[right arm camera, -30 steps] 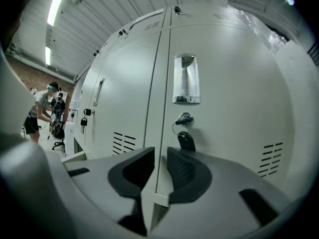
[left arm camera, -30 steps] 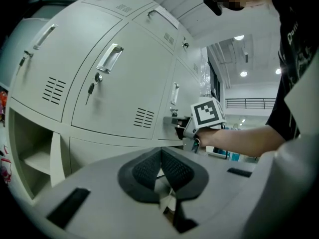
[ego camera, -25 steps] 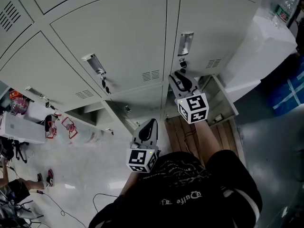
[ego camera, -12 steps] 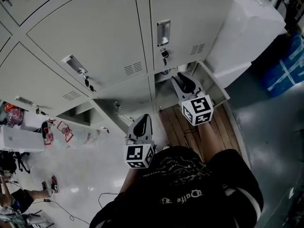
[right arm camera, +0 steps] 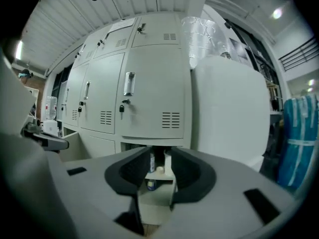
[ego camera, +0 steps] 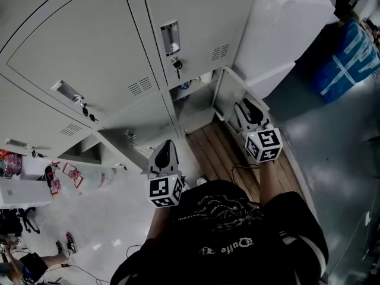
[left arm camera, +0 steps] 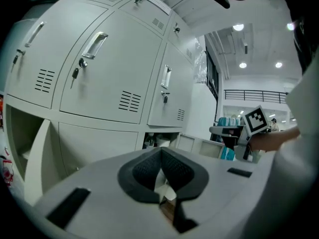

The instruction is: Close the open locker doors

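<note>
right gripper (ego camera: 248, 108) swung across beside the open locker door (ego camera: 228, 94) — jaws opening, nothing gripped.

My head view hangs high over the person and looks steeply down the locker bank (ego camera: 89, 52) to the floor (ego camera: 107, 218), from well back. The left gripper view sits low, at the height of the bottom lockers, and faces nearly level and slantwise along the bank's fronts toward its right end. The right gripper view, also low and nearly level, faces the open bottom locker (right arm camera: 155, 176) head-on and stands nearer to it. All three views share that open locker, the closed door (right arm camera: 149, 98) above it and the white block (right arm camera: 229, 108) beside the bank.
</note>
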Demonstrator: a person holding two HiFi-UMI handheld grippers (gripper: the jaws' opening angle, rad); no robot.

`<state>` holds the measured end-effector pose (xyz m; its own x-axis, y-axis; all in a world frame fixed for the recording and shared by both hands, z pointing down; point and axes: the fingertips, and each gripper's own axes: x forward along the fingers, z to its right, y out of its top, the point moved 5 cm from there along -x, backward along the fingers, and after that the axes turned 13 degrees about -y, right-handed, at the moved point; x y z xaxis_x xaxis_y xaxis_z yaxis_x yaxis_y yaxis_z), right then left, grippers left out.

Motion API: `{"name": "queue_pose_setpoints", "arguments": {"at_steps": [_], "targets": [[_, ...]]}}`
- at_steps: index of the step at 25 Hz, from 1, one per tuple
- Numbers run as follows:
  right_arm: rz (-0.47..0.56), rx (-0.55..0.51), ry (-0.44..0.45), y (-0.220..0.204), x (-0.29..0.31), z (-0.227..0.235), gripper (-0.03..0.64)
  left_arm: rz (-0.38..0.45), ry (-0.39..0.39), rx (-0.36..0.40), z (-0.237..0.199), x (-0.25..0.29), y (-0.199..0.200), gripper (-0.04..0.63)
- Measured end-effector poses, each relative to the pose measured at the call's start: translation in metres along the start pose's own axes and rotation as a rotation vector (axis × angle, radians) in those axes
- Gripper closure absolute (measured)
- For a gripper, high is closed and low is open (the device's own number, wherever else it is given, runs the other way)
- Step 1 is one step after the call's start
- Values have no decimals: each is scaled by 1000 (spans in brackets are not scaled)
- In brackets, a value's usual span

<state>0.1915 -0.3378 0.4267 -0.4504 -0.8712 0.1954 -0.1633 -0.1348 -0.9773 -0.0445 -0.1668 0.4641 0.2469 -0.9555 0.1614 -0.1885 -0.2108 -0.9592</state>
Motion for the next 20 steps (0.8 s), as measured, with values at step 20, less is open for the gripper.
{"name": "queue_pose_setpoints", "arguments": {"at_steps": [20], "targets": [[-230,131,-9,-84,-16,135,449,-91,-20,43,32,19,-14,588]]}}
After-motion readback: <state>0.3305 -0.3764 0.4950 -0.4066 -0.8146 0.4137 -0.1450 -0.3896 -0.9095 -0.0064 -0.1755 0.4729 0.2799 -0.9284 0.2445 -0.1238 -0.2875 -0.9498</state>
